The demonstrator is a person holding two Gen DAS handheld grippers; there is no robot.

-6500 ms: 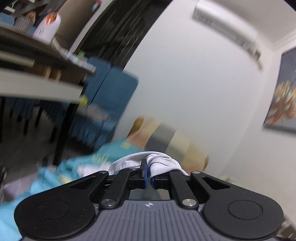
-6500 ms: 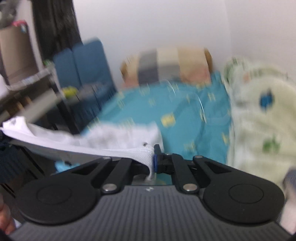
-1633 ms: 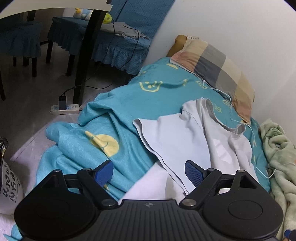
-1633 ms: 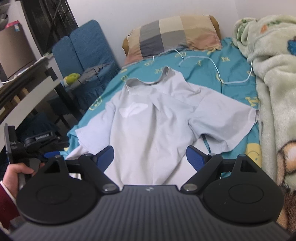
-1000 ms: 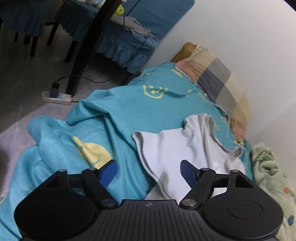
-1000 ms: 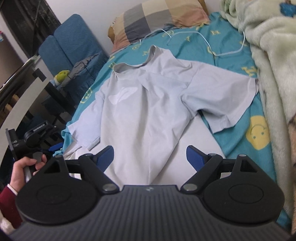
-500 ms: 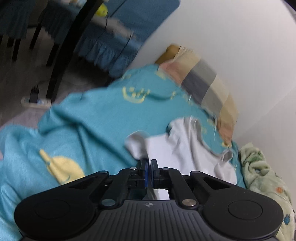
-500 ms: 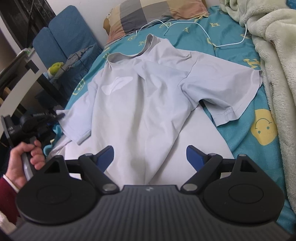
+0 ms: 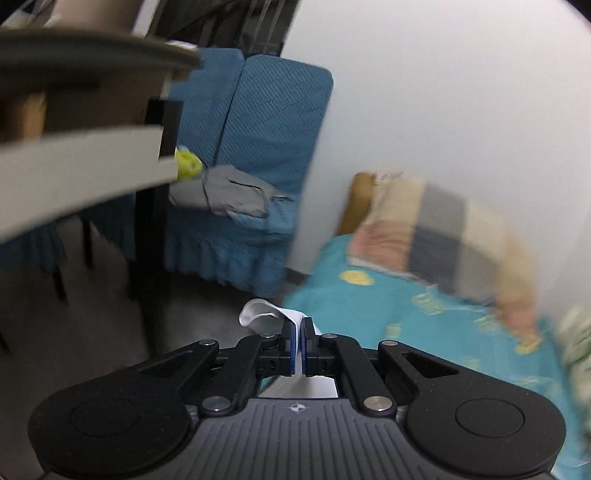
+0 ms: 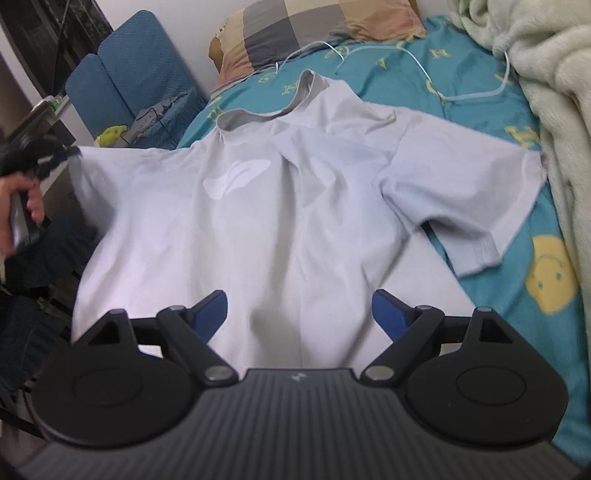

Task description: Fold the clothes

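A pale grey T-shirt (image 10: 280,206) lies face up on the teal bedspread (image 10: 480,110), collar toward the pillow. My left gripper (image 9: 299,343) is shut on the hem of the shirt's left sleeve (image 9: 258,314), and a fold of white cloth sticks out past the blue pads. In the right wrist view the left gripper (image 10: 68,153) holds that sleeve (image 10: 110,173) lifted and stretched out to the left, a hand on its handle. My right gripper (image 10: 299,306) hovers open over the shirt's lower middle, nothing between its fingers. The right sleeve (image 10: 461,195) lies flat.
A checked pillow (image 10: 314,26) sits at the head of the bed, with a white cable (image 10: 424,74) looping below it. A fluffy pale green blanket (image 10: 546,92) is heaped along the right. Blue chairs (image 9: 258,147) and a dark table (image 9: 92,110) stand left of the bed.
My left gripper shut on the left sleeve hem, then rose and swung left, pulling the sleeve up and outward. The right gripper stayed open and edged slightly lower over the shirt.
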